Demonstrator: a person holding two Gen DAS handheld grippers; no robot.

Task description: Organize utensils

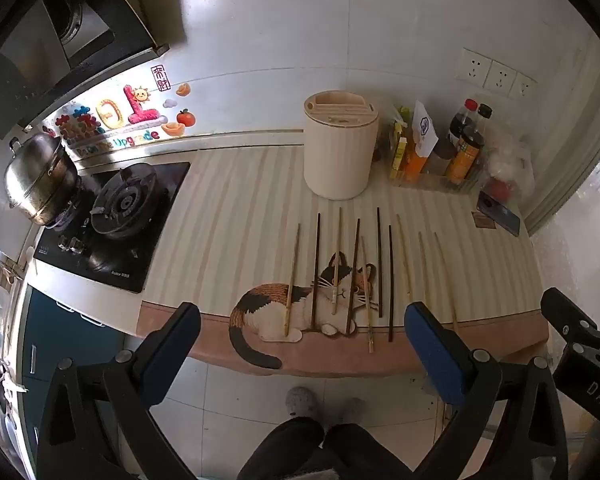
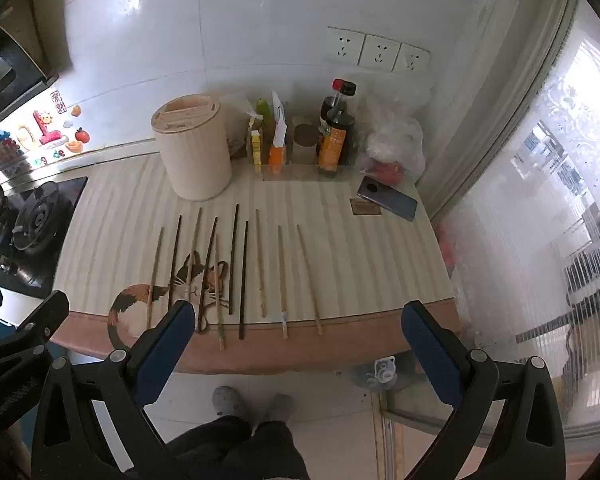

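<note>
Several chopsticks, some dark (image 1: 316, 270) (image 2: 243, 278) and some pale wood (image 1: 292, 280) (image 2: 282, 280), lie side by side on a striped mat with a cat picture (image 1: 228, 208) (image 2: 340, 248). A cream cylindrical utensil holder (image 1: 340, 148) (image 2: 194, 148) with a slotted top stands behind them. My left gripper (image 1: 300, 346) is open and empty, held over the floor in front of the counter edge. My right gripper (image 2: 298, 344) is open and empty, beside it on the right.
A gas stove (image 1: 120, 204) with a steel pot (image 1: 40, 180) is at the left. A clear tray of sauce bottles and packets (image 1: 440, 152) (image 2: 300, 148), a plastic bag (image 2: 396, 148) and a phone (image 1: 499, 213) (image 2: 388, 198) sit at the back right. A window (image 2: 540, 200) is at the right.
</note>
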